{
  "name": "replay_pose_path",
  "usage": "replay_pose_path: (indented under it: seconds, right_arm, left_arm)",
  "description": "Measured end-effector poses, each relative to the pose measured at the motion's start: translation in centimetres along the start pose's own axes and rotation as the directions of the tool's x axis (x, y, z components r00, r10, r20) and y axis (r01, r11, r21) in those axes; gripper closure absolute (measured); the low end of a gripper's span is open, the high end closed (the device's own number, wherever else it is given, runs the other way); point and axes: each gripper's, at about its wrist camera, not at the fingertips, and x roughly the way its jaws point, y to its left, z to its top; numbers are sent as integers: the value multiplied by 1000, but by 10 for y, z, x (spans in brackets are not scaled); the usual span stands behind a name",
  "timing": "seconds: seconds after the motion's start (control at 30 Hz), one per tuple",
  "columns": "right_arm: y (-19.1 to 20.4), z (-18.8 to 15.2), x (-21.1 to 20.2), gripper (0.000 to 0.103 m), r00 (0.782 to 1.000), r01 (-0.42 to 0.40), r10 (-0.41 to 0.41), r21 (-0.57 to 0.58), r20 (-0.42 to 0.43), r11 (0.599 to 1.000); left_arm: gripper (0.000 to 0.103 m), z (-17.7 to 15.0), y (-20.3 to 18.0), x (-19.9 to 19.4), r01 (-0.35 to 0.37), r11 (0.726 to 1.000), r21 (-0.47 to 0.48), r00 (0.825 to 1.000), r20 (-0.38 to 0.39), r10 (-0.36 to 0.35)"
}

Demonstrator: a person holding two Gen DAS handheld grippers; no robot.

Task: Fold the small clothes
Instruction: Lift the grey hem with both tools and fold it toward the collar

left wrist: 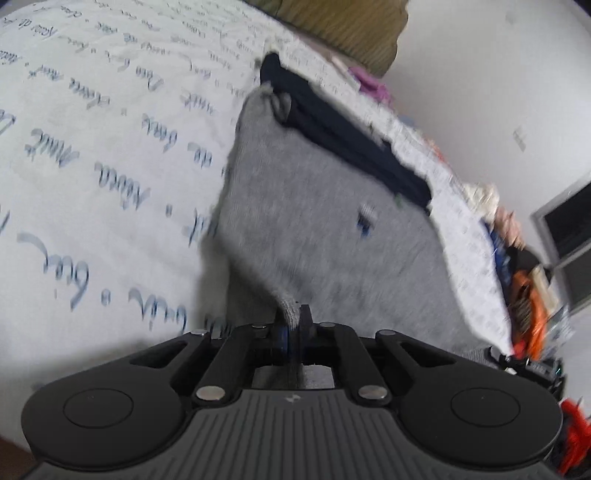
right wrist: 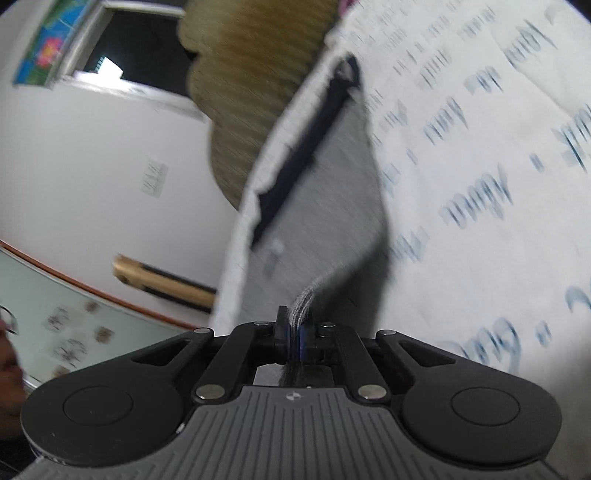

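Note:
A small grey garment (left wrist: 325, 206) with a dark navy waistband (left wrist: 343, 144) lies on a white bedsheet printed with blue script (left wrist: 92, 155). My left gripper (left wrist: 293, 317) is shut on a pinched corner of the grey cloth near the bottom of the left wrist view. In the right wrist view the same grey garment (right wrist: 332, 206) runs away from the camera, its navy band (right wrist: 299, 158) along the left side. My right gripper (right wrist: 295, 317) is shut on another bunched edge of the grey fabric, which lifts off the sheet (right wrist: 480, 184).
An olive-brown pillow (left wrist: 343, 26) lies at the head of the bed, also the pillow (right wrist: 251, 85) in the right wrist view. Mixed clothes (left wrist: 517, 266) are heaped along the bed's far edge. A white wall (right wrist: 110, 166) with a dark window (right wrist: 140, 48) stands beside the bed.

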Motion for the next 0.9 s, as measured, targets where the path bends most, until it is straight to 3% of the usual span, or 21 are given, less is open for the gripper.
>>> replay_pose_path:
  seconds: [0.1,0.3,0.6,0.73,0.83,0.9]
  right_arm:
    - [8,18,4,95,997,-60,61,-16,54,998]
    - [14,68,33,95,981,-118,122,-33,152,992]
    - [27,186,111,95,960,-156,170,-77,221,985]
    - [14,245,158,94,958,-107,118,-55,262,993]
    - [-17,280,203,94,967,-12,2,37,254,999]
    - [-36,293,231,94,968,100,-114,73,224,992]
  left_arm:
    - [98,21,1,-4,42,999,-23,999,36,-41]
    - [98,72,-4,6,56,998,-7,992,116,-55]
    - [98,190,-21,67,96,995,-27,974,208,-88]
    - [98,255,-31,114,43,999,-8,964,265,-40]
    - [98,292,-27,164,-33,999,5,968,251,31]
    - [98,304,-19,197,-102,995,-1,975,199,100]
